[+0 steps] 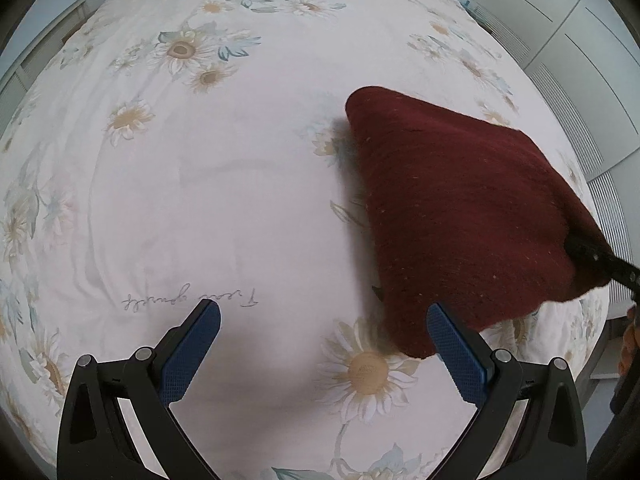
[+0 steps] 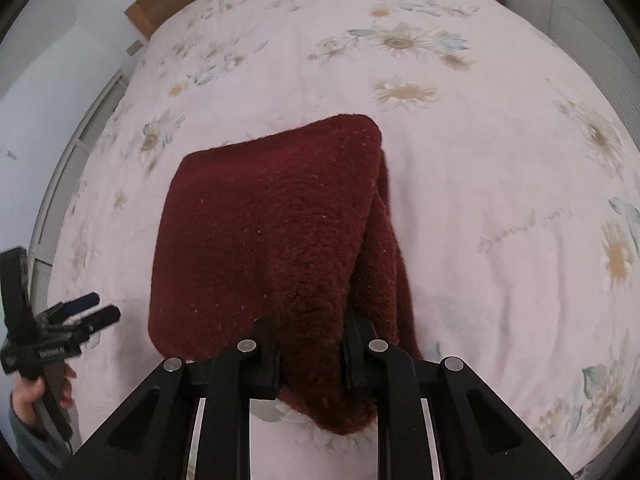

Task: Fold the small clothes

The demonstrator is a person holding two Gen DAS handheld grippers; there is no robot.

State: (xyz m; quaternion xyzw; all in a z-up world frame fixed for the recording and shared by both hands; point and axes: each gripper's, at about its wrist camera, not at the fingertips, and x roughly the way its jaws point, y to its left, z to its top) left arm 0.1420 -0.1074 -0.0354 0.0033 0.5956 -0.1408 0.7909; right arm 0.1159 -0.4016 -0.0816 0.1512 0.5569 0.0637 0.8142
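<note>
Right gripper [image 2: 310,360] is pinching the folded maroon knit [image 2: 260,240], draping it rightward of the wide-open, empty left gripper [image 1: 324,320].

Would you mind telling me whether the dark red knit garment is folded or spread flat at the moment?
Folded. The dark red knit garment hangs doubled in the right claw, two layers showing along its right edge, lifted off the floral bedsheet.
</note>
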